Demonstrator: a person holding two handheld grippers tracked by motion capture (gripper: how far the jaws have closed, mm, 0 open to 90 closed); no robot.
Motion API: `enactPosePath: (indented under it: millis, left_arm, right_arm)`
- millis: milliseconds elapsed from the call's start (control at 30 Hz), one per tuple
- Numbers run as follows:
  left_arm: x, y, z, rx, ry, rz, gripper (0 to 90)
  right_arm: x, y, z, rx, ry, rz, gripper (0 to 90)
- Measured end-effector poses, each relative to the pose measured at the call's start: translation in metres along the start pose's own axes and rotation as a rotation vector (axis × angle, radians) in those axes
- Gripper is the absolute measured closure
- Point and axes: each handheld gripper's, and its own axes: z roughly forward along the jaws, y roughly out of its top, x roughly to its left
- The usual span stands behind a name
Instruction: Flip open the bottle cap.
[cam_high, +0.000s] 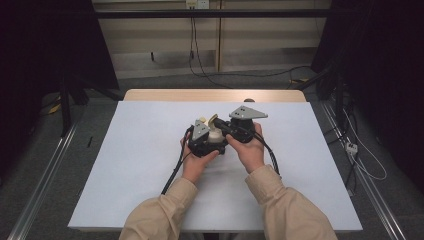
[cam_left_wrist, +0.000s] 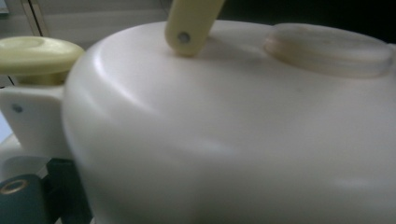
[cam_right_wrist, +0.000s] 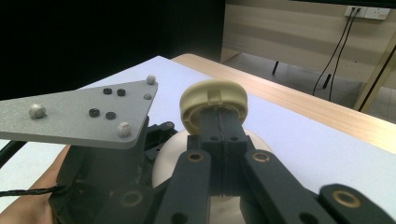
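Clenched on the round lid (cam_right_wrist: 213, 94) at twelve o'clock, right tongs (cam_right_wrist: 218, 119) over cream pot (cam_high: 216, 136); left tongs (cam_high: 204, 141) at nine, grip unreadable.

We see a cream-white container (cam_high: 216, 136) with a pale yellow handle (cam_left_wrist: 191, 23) and a pale yellow knob (cam_left_wrist: 35, 55). The lid (cam_right_wrist: 214, 100) is a slightly darker yellowish cream. Both grippers, left (cam_high: 202, 140) and right (cam_high: 240, 129), are black, each topped by a speckled grey plate (cam_right_wrist: 81, 112) with black screws. A plain white sheet (cam_high: 140, 165) covers the light wooden table (cam_high: 215, 95). The sleeves (cam_high: 280, 210) are beige.
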Motion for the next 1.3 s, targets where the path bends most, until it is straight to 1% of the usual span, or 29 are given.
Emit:
enactPosePath:
  millis: [500,667,800,867,900,1100,1200,1267,1300]
  left_arm:
    - [0.0001,-0.0001,0.0002,-0.003,0.000,-0.001,5.7]
    - [0.0002,-0.0002,0.0002,-0.004,-0.001,-0.002,5.7]
    - [0.0001,-0.0002,0.0001,-0.003,0.000,-0.002,5.6]
    - [0.0004,0.0000,0.0000,-0.002,0.001,0.005,5.6]
    - [0.0001,-0.0001,0.0001,-0.003,0.000,-0.001,5.6]
    - [0.0003,-0.0002,0.0000,-0.001,-0.002,-0.002,5.5]
    - [0.0003,-0.0004,0.0000,0.000,-0.004,-0.003,5.4]
    - [0.0007,-0.0003,-0.0004,0.003,-0.008,0.000,5.3]
    - [0.0008,-0.0003,-0.0007,0.004,-0.009,0.001,5.3]
  right_arm:
    - [0.0000,0.0030,0.0043,-0.001,-0.001,0.003,90.0]
    - [0.0011,0.0043,0.0065,0.001,-0.003,-0.005,90.0]
    - [0.0005,0.0038,0.0078,0.005,-0.005,0.003,90.0]
    - [0.0002,0.0037,0.0081,0.003,-0.005,0.005,90.0]
    - [0.0000,0.0036,0.0081,0.005,-0.005,0.004,90.0]
    - [-0.0026,0.0043,0.0051,-0.003,-0.010,0.005,90.0]
    - [-0.0037,0.0045,0.0032,-0.006,-0.005,0.014,89.9]
    - [-0.0033,0.0039,0.0021,-0.003,0.001,0.021,88.0]
    - [-0.0032,0.0036,0.0018,-0.005,0.004,0.013,86.5]
